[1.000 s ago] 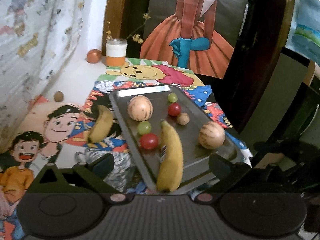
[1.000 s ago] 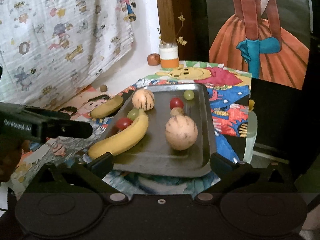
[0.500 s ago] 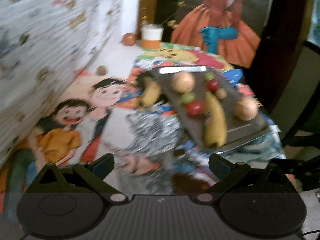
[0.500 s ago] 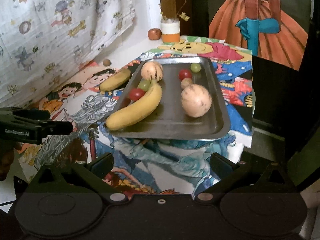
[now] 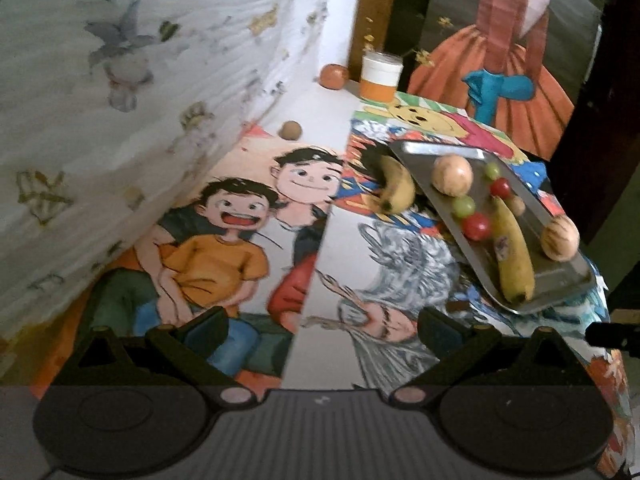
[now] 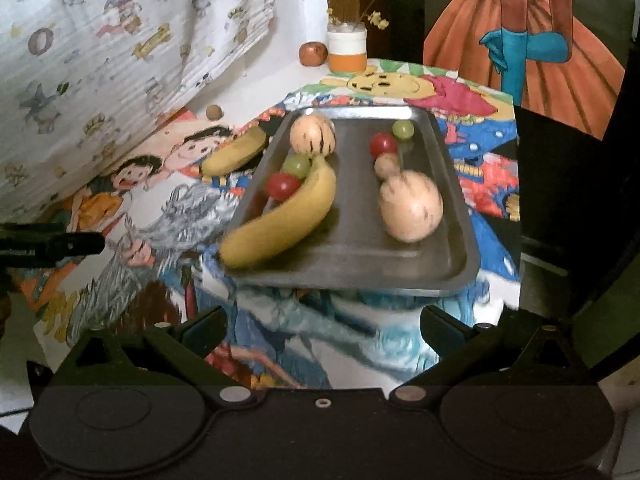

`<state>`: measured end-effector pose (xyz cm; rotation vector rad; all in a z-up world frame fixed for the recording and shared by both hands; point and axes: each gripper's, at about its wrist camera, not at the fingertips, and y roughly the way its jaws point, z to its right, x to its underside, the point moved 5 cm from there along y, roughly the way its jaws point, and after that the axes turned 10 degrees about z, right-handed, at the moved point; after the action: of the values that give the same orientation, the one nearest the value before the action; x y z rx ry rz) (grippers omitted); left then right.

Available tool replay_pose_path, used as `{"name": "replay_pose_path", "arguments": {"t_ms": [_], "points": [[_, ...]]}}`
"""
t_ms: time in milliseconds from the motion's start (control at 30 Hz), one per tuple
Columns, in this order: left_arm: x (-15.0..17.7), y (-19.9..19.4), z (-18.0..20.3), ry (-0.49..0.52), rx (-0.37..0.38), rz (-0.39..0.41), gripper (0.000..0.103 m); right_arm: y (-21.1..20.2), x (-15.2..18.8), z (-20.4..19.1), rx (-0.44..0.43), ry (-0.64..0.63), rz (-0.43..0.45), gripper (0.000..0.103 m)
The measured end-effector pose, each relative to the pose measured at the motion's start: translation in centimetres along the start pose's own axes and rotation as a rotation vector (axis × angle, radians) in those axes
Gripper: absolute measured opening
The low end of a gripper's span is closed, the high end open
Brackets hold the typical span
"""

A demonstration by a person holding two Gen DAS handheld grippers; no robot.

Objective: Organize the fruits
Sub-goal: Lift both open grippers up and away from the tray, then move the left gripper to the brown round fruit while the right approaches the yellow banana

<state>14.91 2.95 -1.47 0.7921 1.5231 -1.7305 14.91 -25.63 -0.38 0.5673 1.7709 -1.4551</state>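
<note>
Both the left gripper [image 5: 322, 326] and right gripper [image 6: 322, 322] hung spread and empty. On the steel tray [image 6: 356, 240] lay a long yellow banana [image 6: 288, 216], two pale striped melons and small red and green fruits; a second banana [image 6: 236, 152] rested beside the tray's left edge.

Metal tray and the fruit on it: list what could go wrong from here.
1. The banana overhangs the near corner of the metal tray; a nudge could tip it off.
2. The round striped melon and grapes could roll if the tray is bumped.
3. The tray sits near the table's right edge, so pushing it risks a fall.
</note>
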Motion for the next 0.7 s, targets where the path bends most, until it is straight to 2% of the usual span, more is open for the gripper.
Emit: {"name": "replay_pose_path", "arguments": {"t_ms": [167, 367, 533, 700], "points": [[-1.1, 0.6, -1.2, -0.018, -0.019, 0.018, 0.103, 0.8, -3.1, -0.4, -0.020, -0.005, 0.040, 0.102], [-3.3, 1.5, -1.9, -0.011, -0.052, 0.050, 0.103, 2.3, -5.7, -1.8, -0.054, -0.089, 0.082, 0.102], [-5.9, 3.2, -2.1, 0.018, -0.069, 0.097, 0.103, 3.7, -6.3, -3.3, -0.151, -0.130, 0.099, 0.102], [-8.3, 5.5, -1.9, 0.042, -0.013, 0.151, 0.103, 5.4, -6.3, -5.5, -0.281, -0.246, 0.106, 0.102]]}}
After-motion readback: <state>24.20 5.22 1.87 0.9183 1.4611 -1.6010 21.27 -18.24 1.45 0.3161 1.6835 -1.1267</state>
